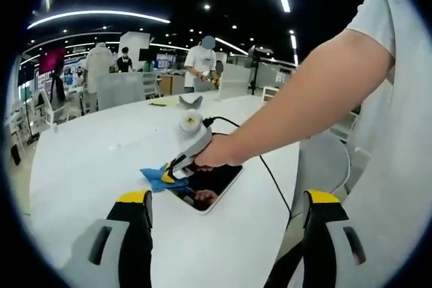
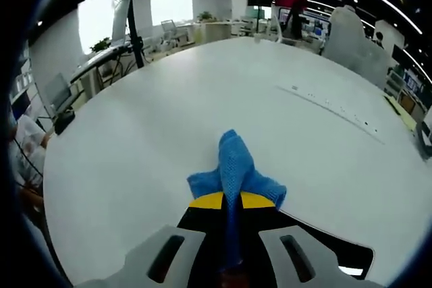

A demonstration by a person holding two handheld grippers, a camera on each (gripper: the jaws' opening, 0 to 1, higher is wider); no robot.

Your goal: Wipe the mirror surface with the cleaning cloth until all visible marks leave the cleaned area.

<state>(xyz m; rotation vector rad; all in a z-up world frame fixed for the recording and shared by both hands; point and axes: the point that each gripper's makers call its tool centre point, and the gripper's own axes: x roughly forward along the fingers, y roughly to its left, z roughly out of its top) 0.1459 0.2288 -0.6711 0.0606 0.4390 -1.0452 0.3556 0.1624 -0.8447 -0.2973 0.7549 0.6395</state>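
In the left gripper view a dark rectangular mirror [image 1: 214,187] lies flat on the white table [image 1: 94,160]. A person's hand holds my right gripper [image 1: 167,175] at the mirror's left edge, shut on a blue cleaning cloth [image 1: 151,179] that spills onto the table. My left gripper [image 1: 228,202] stands open on the near side of the mirror, nothing between its yellow-tipped jaws. In the right gripper view, my right gripper [image 2: 231,200] pinches the blue cloth [image 2: 233,163], which bunches up ahead of the jaws. The mirror [image 2: 341,253] shows dark beneath and to the right.
A black cable [image 1: 271,175] runs from the right gripper over the table's right edge. Small objects [image 1: 190,102] sit at the table's far side, with people [image 1: 201,64] standing beyond. A thin seam [image 2: 331,106] crosses the broad white tabletop [image 2: 169,119]. Chairs [image 2: 52,96] stand at its left.
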